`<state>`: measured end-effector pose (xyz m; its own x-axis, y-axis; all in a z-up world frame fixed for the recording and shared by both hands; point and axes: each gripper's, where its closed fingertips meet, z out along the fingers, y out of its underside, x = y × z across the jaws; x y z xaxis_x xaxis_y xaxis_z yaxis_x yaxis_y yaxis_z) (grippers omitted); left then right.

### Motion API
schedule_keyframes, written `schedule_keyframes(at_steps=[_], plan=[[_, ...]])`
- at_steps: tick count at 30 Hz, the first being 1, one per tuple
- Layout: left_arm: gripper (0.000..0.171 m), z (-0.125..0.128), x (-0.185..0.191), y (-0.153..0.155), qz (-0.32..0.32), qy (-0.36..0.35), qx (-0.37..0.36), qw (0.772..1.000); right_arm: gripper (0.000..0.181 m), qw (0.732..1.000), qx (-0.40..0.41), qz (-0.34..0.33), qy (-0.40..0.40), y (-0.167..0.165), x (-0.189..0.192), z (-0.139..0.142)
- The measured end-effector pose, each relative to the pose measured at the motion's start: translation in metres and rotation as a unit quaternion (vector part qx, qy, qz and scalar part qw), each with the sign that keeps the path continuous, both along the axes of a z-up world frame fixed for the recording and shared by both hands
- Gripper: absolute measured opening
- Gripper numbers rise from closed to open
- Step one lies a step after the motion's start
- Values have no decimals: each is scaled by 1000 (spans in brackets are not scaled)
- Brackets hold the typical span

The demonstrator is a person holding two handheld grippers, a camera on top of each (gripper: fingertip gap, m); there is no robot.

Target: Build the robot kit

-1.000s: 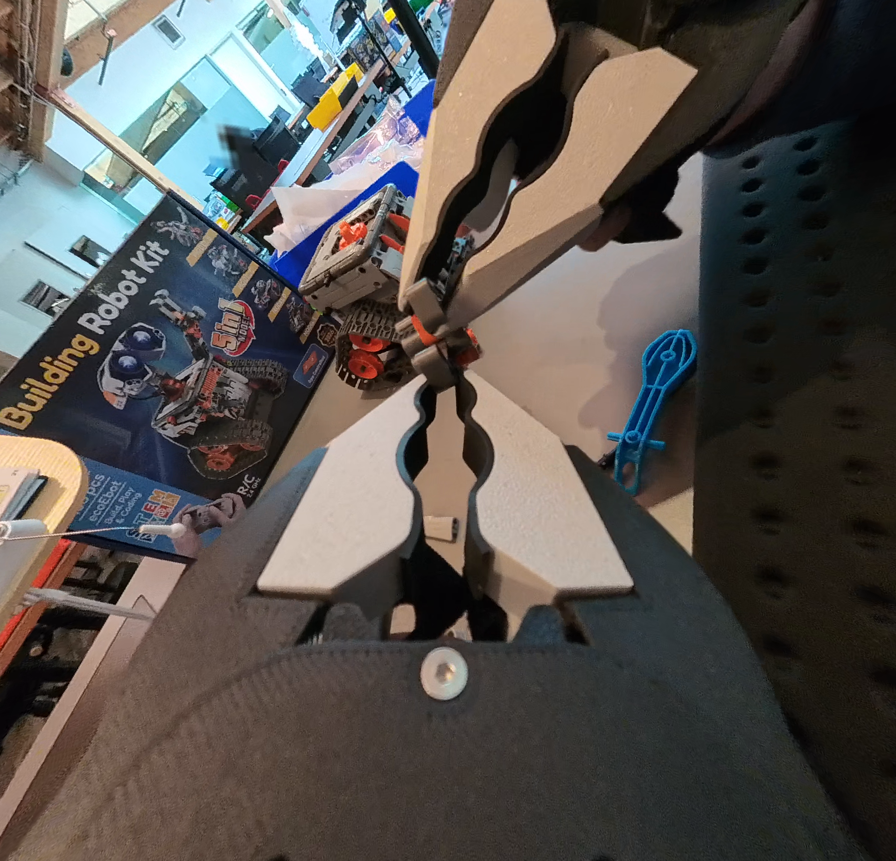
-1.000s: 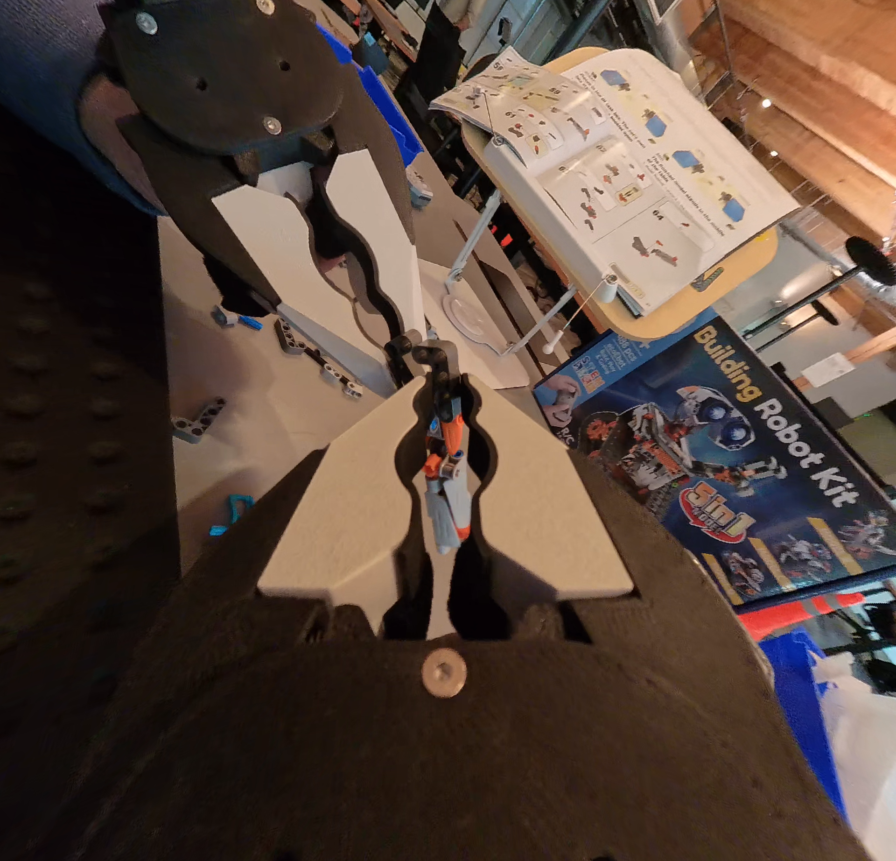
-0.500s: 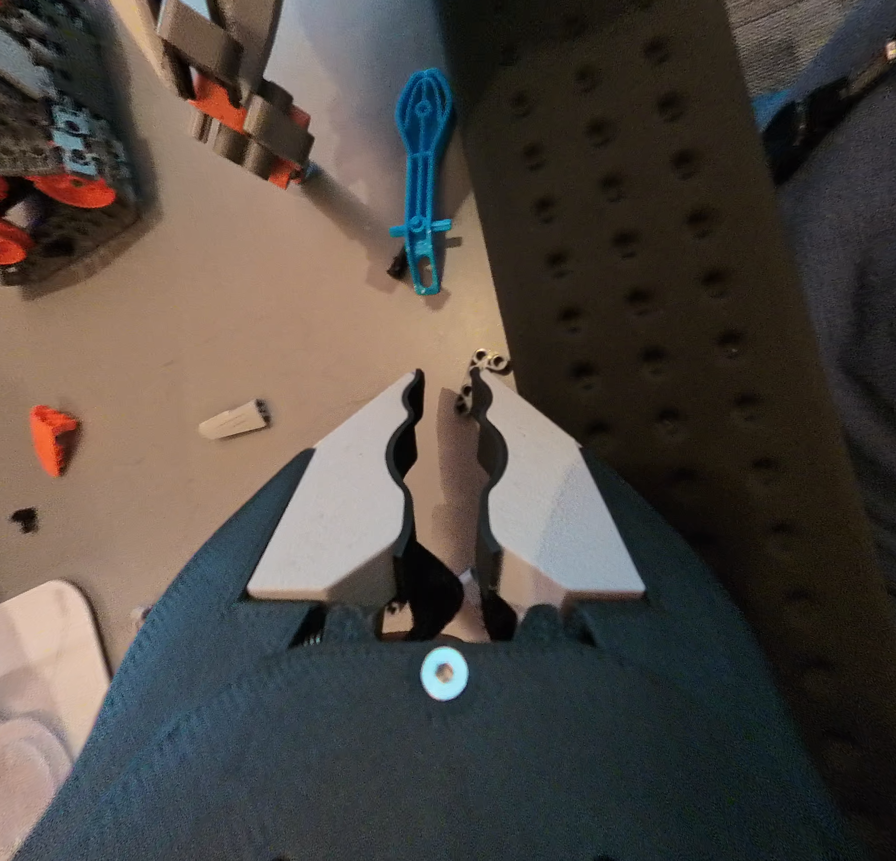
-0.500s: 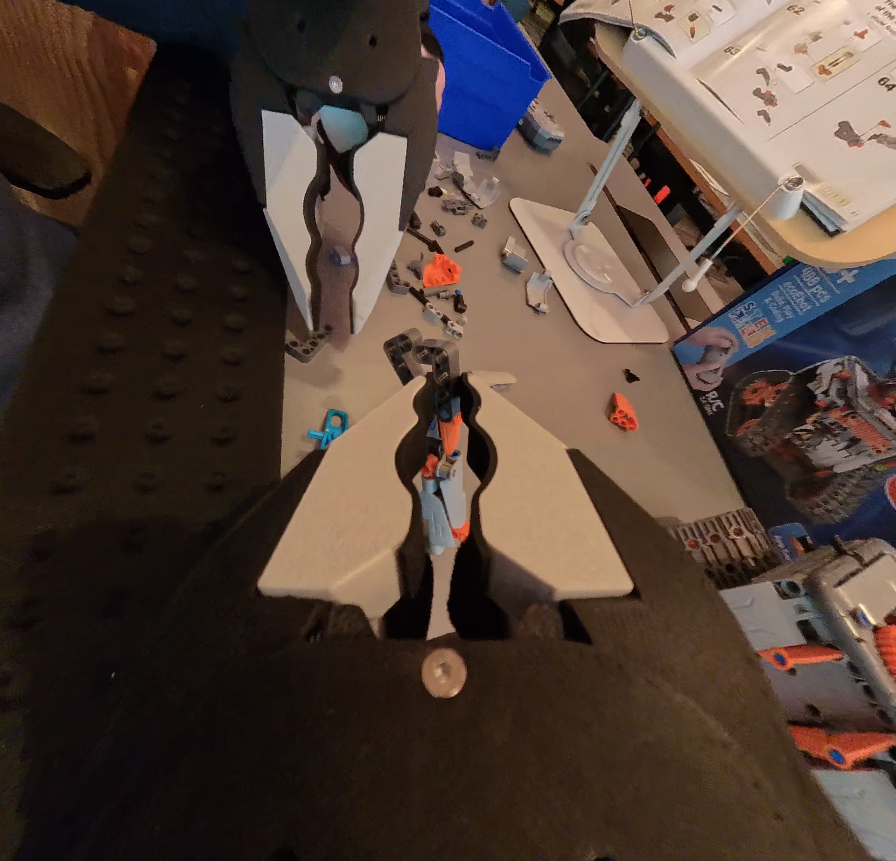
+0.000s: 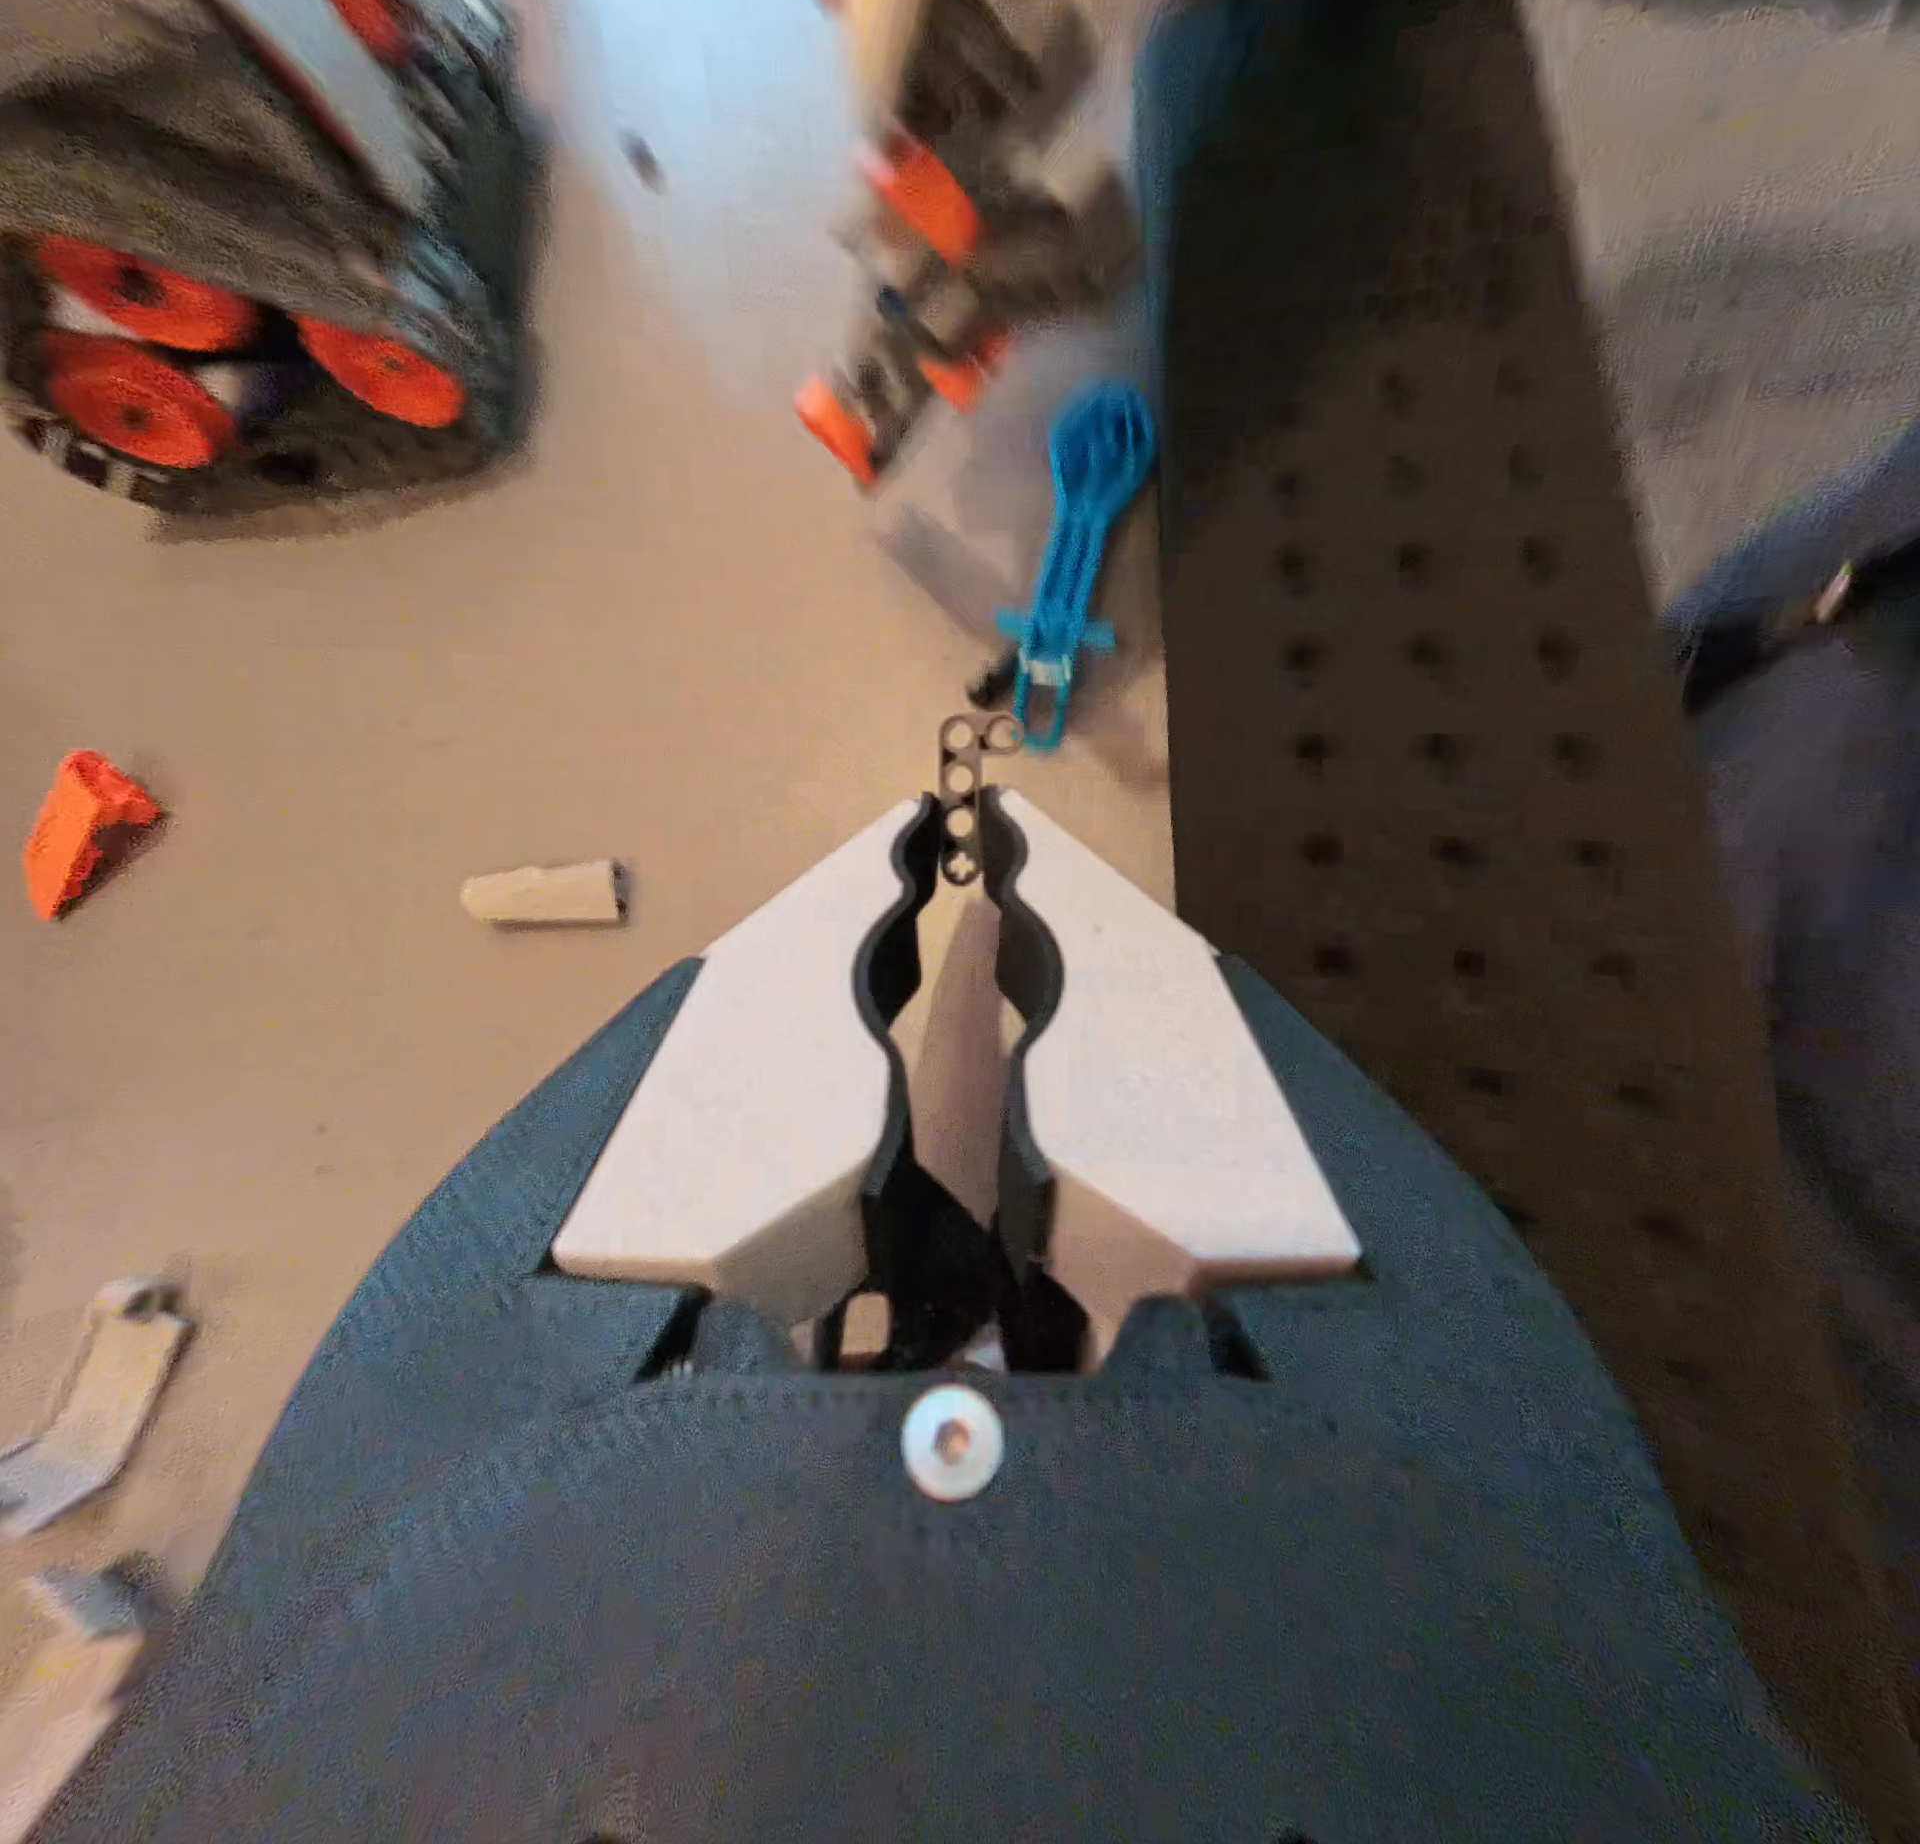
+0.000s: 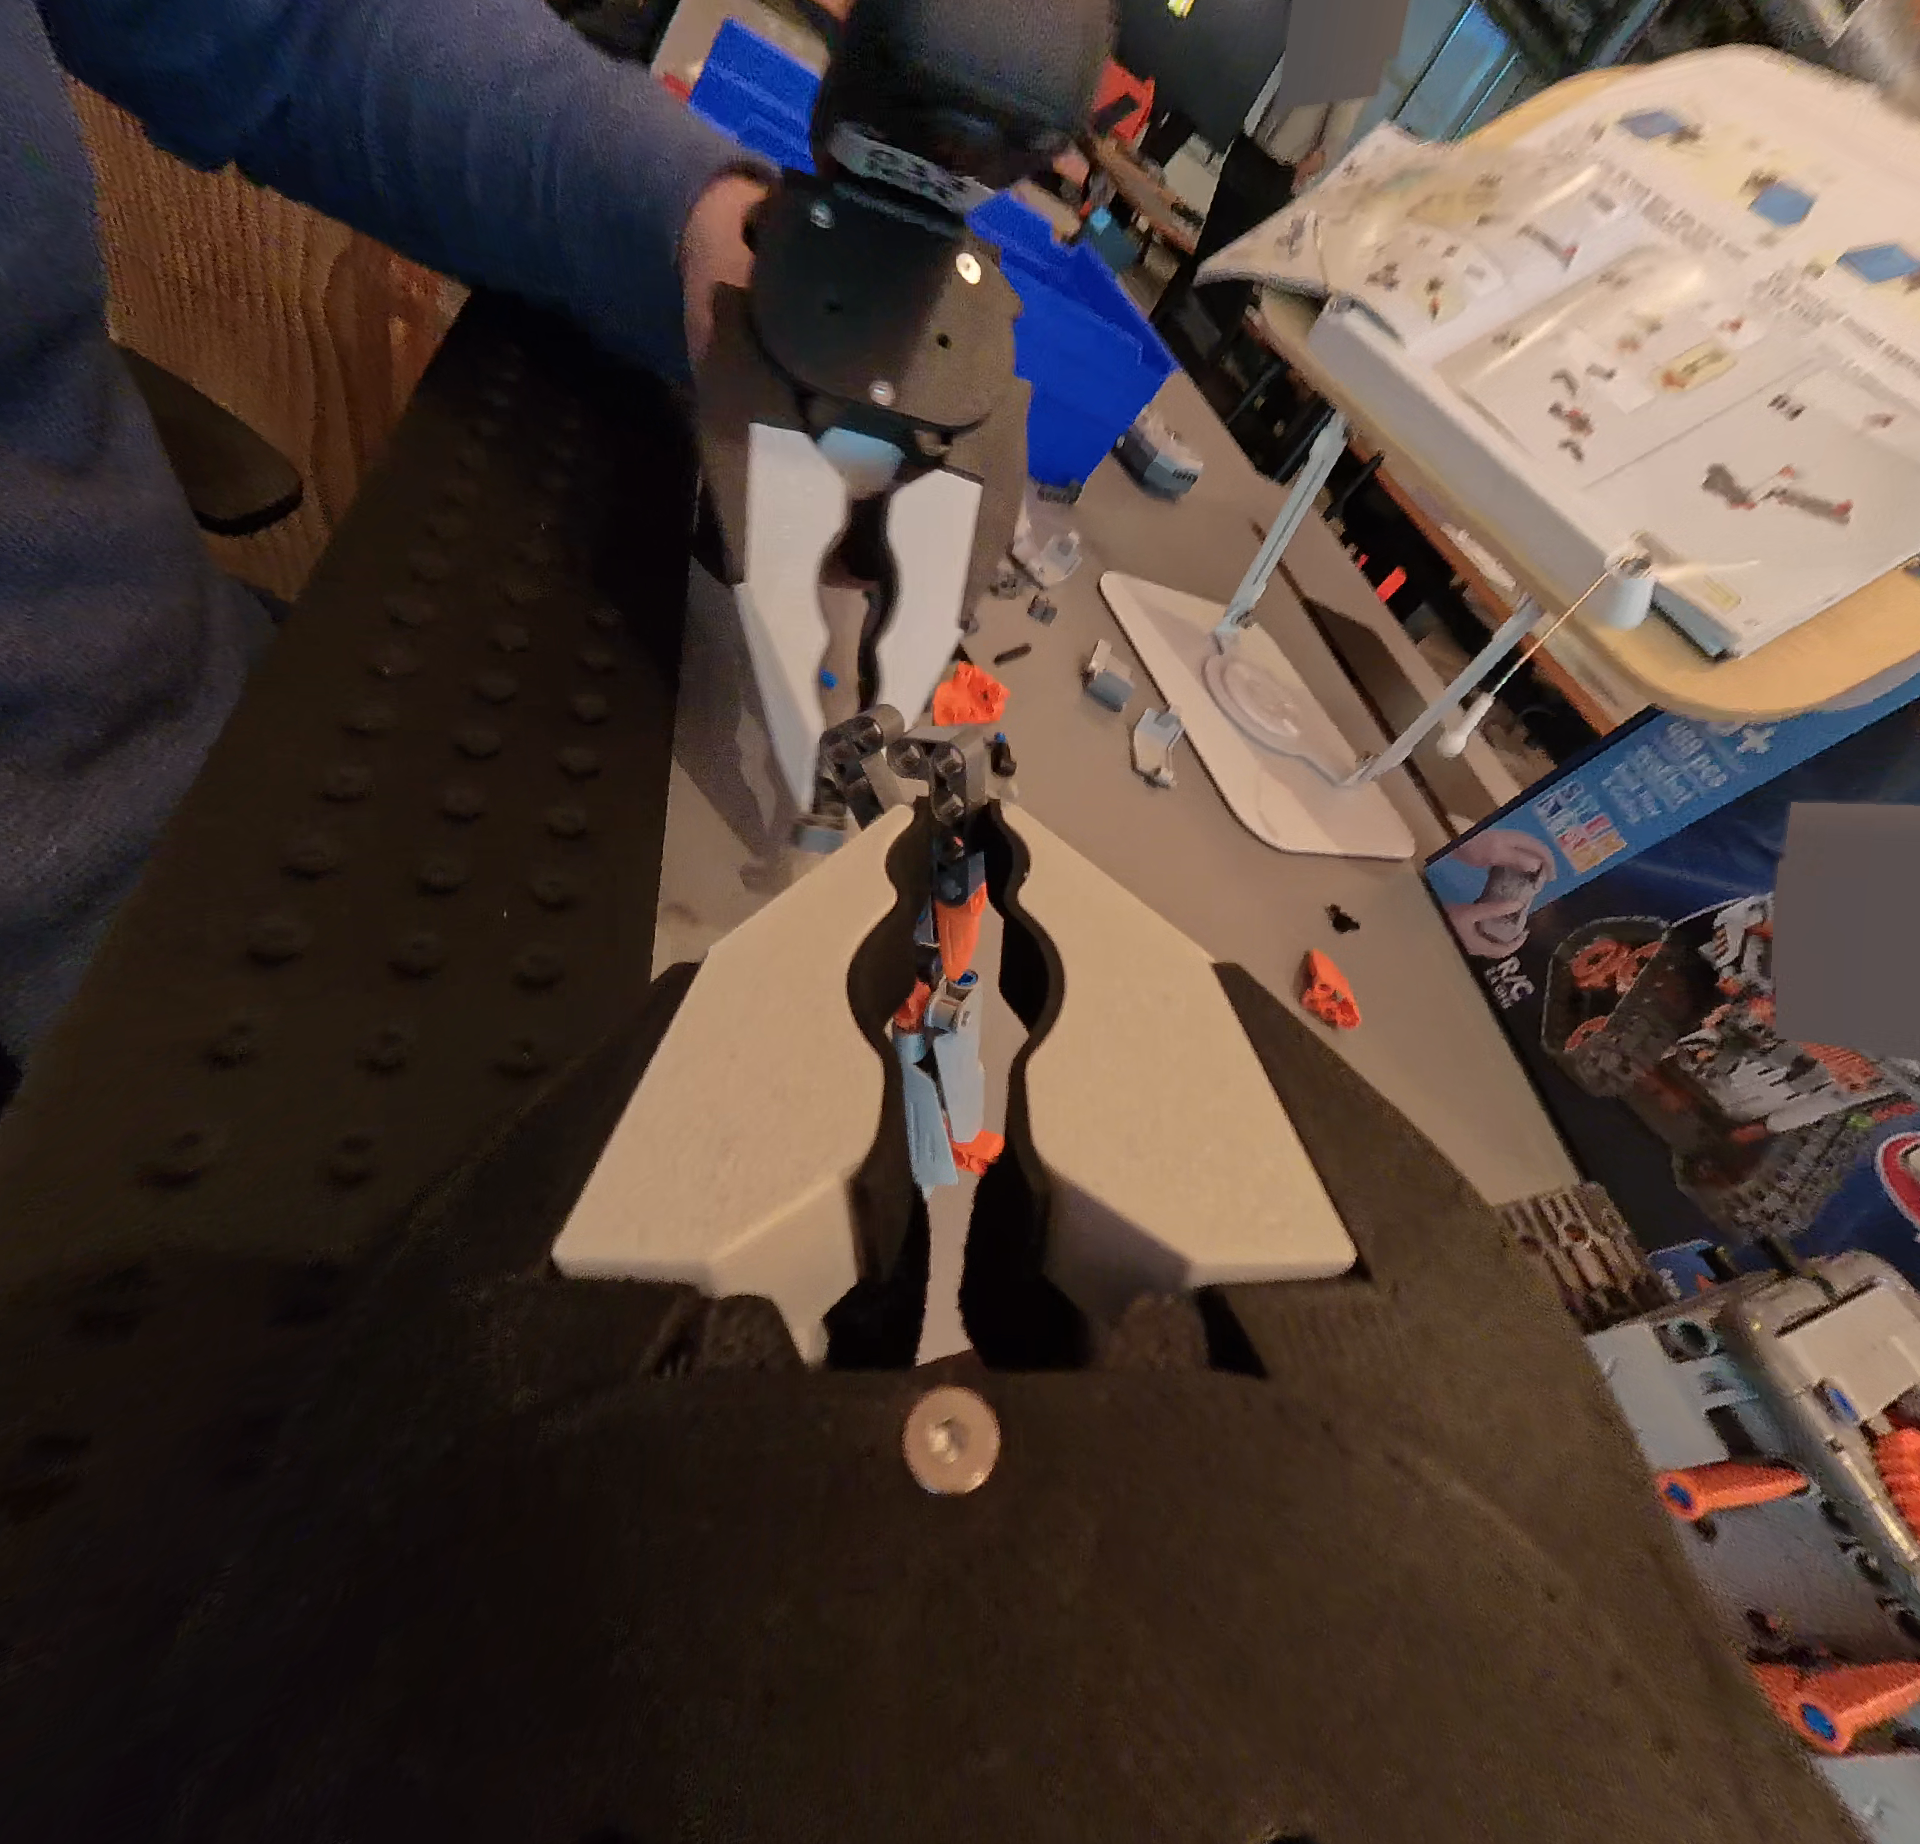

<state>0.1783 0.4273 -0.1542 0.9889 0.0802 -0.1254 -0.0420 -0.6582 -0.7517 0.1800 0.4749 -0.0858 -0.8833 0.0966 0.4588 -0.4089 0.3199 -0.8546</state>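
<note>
The tracked model with orange wheels (image 5: 239, 340) is blurred and cut by the left edge — details are unclear. The grey-orange brick assembly (image 5: 935, 236) above is smeared. Grey patches (image 6: 1849, 901) hide part of the dark-blue printed box (image 6: 1662, 963).

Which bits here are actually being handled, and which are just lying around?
Being handled:
left gripper, shut on a dark L-shaped beam
right gripper, shut on an orange-and-grey assembly

Lying about:
blue tool
orange piece
grey pin
tracked vehicle

Pin tool (image 5: 1081, 537) just beyond beam (image 5: 961, 797), tracked model (image 5: 239, 267) far left
</note>
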Motion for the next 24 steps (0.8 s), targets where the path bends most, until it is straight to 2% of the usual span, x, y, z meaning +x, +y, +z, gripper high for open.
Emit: schedule_keyframes(at_steps=[2,4,6,10,12,14,24], plan=[[6,38,0,9,18,-72,132,988,7,1000,-15,7,10,-4,7,9],[5,76,1,12,18,-126,254,959,7,999,-30,10,29,-9,12,19],[5,99,-1,11,18,-172,324,930,7,997,-52,14,49,-13,17,30],[5,126,2,13,4,-267,430,863,7,992,-82,17,91,-23,27,50],[5,135,0,13,6,-300,465,833,7,989,-100,14,108,-26,30,59],[5,140,4,15,-10,-320,481,816,7,987,-101,11,125,-27,30,62],[5,148,17,29,-33,-330,498,801,7,984,-140,22,112,-21,33,73]])
